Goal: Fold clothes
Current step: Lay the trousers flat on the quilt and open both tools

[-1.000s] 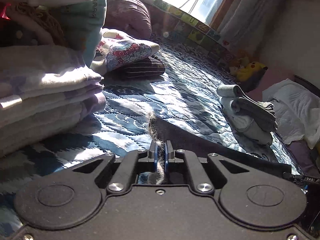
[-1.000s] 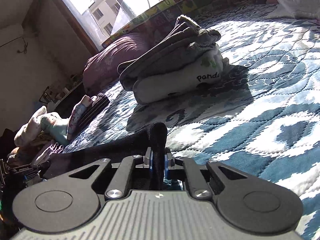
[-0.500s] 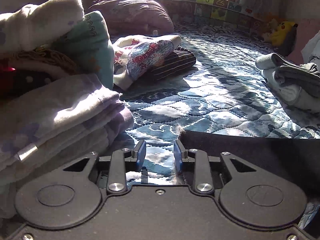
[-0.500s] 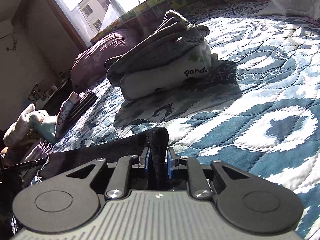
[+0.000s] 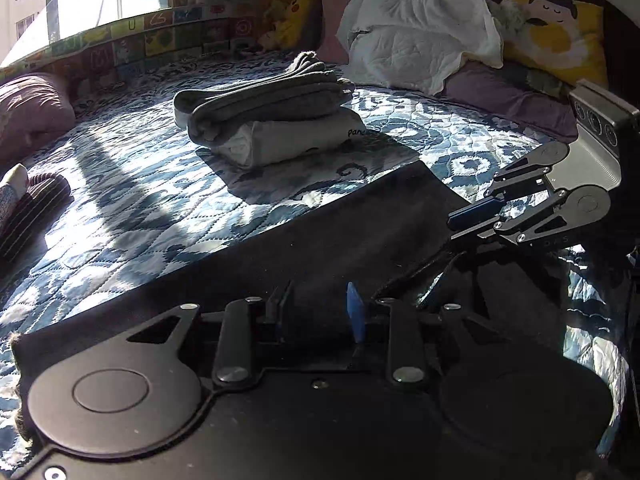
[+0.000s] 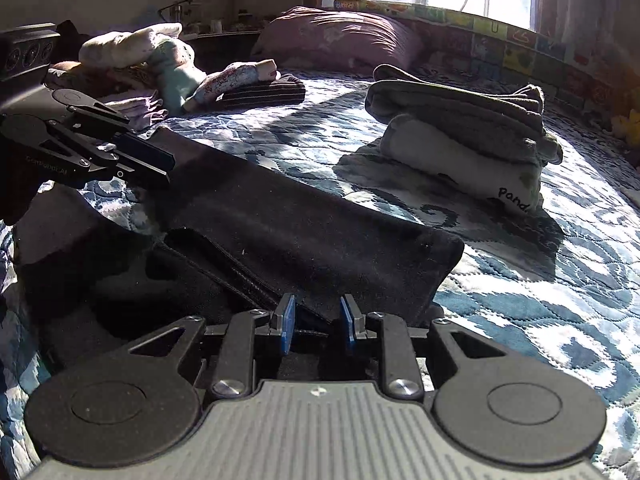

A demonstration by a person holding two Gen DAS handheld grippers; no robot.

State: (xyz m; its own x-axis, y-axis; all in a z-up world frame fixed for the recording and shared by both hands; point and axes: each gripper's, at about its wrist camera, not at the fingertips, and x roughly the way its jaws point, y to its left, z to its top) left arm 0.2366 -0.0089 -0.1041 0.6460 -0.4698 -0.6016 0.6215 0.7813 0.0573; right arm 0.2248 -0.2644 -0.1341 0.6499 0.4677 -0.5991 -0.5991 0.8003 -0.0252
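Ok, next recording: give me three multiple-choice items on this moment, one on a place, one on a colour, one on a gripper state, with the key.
1. Where does the folded grey stack lie?
A. on the patterned quilt, beyond the dark garment
B. on the purple pillow
C. between the left gripper's fingers

2. What colour are the pads on the left gripper?
A. red
B. blue
C. white

3. How does the right gripper stand?
A. shut on the dark garment
B. shut on the grey stack
C. open, with the garment's edge just ahead of it

Key:
1 A: both wrist views show the stack resting on the quilt past the garment.
2 B: a blue pad shows in the left wrist view.
3 C: the right wrist view shows a clear gap between the pads, with nothing clamped.
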